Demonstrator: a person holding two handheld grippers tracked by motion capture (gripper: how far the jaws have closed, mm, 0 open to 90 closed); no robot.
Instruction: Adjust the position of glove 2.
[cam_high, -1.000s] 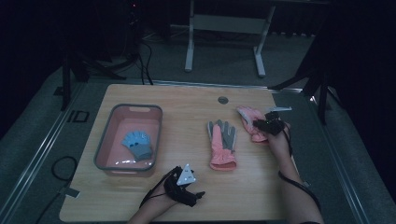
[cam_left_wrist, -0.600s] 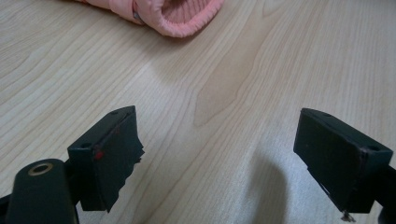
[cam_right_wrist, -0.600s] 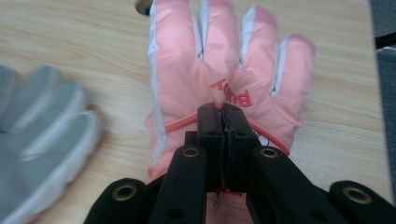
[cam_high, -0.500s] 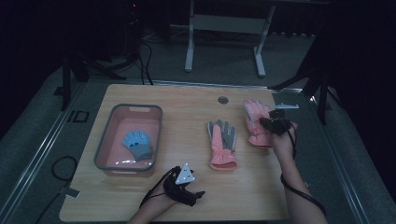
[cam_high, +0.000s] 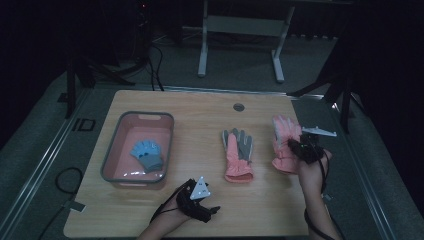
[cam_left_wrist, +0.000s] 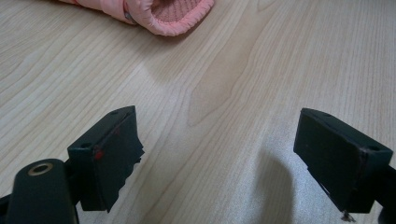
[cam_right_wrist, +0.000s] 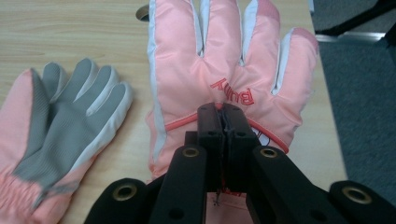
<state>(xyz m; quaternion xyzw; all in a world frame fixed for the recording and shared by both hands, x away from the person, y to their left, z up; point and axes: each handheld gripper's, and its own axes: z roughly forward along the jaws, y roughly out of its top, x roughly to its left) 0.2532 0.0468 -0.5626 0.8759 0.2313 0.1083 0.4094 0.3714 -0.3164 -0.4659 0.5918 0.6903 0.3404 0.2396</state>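
The right tool (cam_right_wrist: 225, 114) is pressed together and pinches the fabric on the back of the pink glove (cam_right_wrist: 224, 60); it has just been closing. This glove lies near the right edge of the table (cam_high: 200, 107), and the tool hides its cuff. Beside it lies a second glove (cam_high: 238, 155), grey palm up. The left tool (cam_left_wrist: 219, 158) is spread wide over bare wood. A blue glove (cam_high: 148, 155) sits in the pink tub (cam_high: 111, 165).

pink glove (cam_right_wrist: 224, 70), grey-palmed glove (cam_right_wrist: 60, 121)
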